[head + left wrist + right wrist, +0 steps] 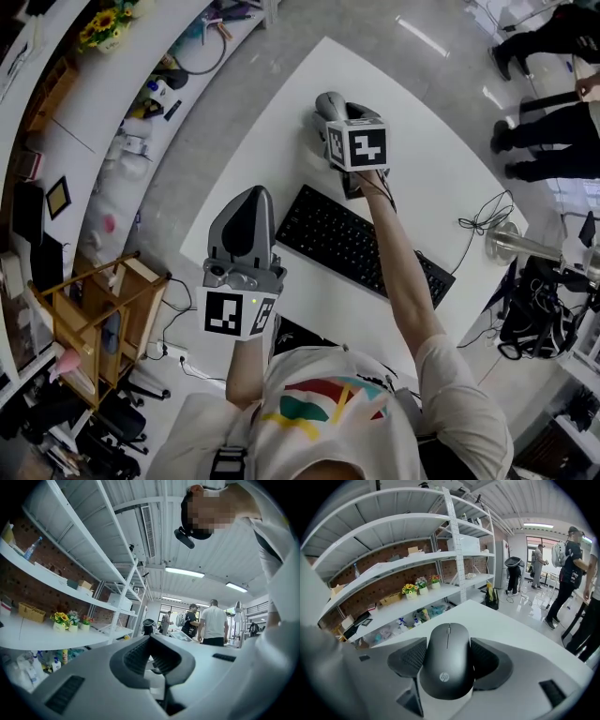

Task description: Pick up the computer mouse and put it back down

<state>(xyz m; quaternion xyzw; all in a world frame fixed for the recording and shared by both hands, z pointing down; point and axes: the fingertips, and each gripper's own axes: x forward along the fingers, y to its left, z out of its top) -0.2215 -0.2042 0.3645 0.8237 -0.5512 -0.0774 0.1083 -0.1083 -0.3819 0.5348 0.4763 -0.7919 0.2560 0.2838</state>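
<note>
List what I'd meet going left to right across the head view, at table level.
Wooden rack → left claw → keyboard → metal stand. The right claw overlaps the keyboard, so it is left out.

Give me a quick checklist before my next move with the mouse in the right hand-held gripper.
1. Grip: the right hand-held gripper has a pad against each side of the computer mouse: ok.
2. Alignment: the mouse sits centred and straight between the pads: ok.
3. Mouse lifted clear of the table: cannot tell.
4. Put-down spot: the table ahead of the mouse is bare: ok.
5. Keyboard lies on the person's side of the right gripper, not under it: ok.
6. Left hand-held gripper is shut, empty and apart from the mouse: ok.
</note>
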